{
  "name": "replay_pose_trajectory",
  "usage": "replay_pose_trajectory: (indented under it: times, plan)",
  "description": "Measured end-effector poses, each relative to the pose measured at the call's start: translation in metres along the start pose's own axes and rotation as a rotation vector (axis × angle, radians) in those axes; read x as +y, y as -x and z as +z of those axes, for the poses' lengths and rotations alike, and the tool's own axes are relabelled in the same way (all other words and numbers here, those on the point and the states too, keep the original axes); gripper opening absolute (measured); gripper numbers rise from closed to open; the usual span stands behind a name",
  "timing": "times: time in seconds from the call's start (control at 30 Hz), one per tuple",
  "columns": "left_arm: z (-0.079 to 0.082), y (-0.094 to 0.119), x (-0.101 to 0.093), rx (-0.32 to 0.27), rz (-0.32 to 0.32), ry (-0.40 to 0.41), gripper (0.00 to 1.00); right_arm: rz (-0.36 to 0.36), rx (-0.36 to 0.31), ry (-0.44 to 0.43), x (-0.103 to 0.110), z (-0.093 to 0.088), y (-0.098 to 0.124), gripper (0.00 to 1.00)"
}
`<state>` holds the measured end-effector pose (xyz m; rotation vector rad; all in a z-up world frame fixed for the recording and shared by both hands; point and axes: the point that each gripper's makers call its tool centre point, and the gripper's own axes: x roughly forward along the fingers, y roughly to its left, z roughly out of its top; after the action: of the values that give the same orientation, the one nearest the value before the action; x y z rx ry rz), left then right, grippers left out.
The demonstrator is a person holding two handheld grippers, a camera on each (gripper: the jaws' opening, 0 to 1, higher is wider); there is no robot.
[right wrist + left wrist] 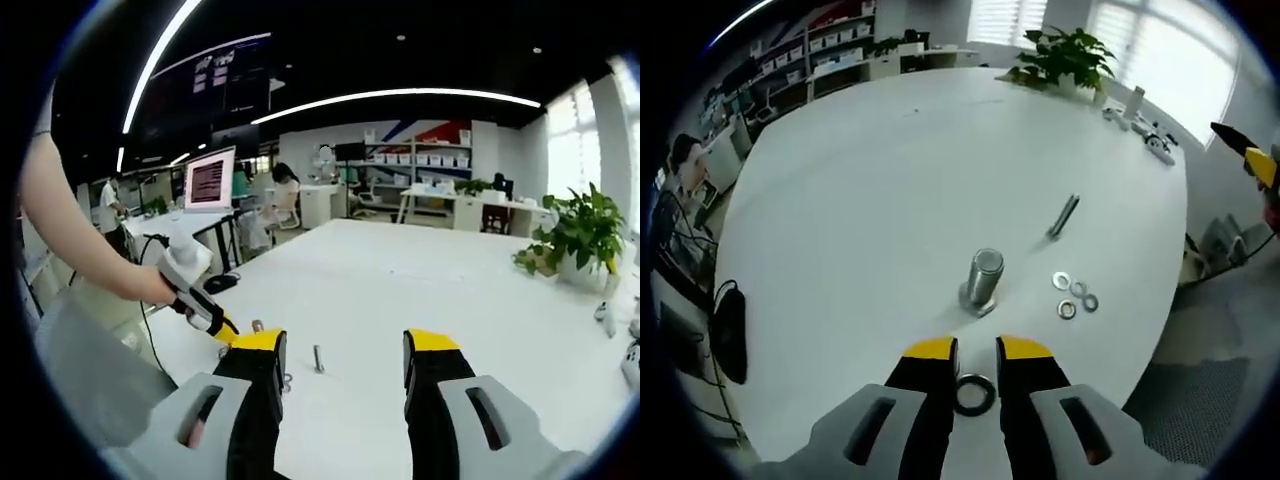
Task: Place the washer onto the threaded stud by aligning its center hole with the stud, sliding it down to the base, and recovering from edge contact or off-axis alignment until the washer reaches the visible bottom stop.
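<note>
Picking up: left gripper fingers apart around washer, bottom centre. Next, clamp and lift over stud. Right gripper spread, idle.

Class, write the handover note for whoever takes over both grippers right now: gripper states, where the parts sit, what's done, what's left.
Left gripper: open, jaws either side of a dark washer lying on the white table; not gripped.
Right gripper: open, empty, held off to the side.
Upright threaded stud just ahead, bare. Four spare washers and a loose bolt beyond.
Left: grip washer, align hole, slide to base.
</note>
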<state>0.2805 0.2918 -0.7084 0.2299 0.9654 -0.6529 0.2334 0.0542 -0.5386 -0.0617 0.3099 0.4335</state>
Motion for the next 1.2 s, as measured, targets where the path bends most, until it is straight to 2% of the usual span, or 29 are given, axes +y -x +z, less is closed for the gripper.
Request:
replay_pose_trajectory:
  times: [0.2, 0.5, 0.8, 0.93, 1.2]
  plan:
    - [0.004, -0.003, 0.000, -0.005, -0.012, 0.006, 0.14, -0.012, 0.000, -0.002, -0.003, -0.001, 0.001, 0.49]
    - [0.001, -0.006, -0.001, 0.013, -0.013, 0.006, 0.13, -0.029, -0.017, -0.012, -0.008, 0.003, 0.002, 0.50]
    - [-0.014, -0.012, 0.005, 0.068, 0.017, 0.033, 0.12, -0.048, -0.033, -0.038, -0.014, 0.005, 0.005, 0.50]
    - [-0.015, -0.008, 0.014, 0.072, 0.077, 0.004, 0.11, -0.053, -0.046, -0.045, -0.016, 0.008, 0.006, 0.50]
    - [-0.034, -0.013, 0.021, 0.128, 0.080, 0.030, 0.11, -0.061, -0.057, -0.056, -0.018, 0.010, 0.007, 0.50]
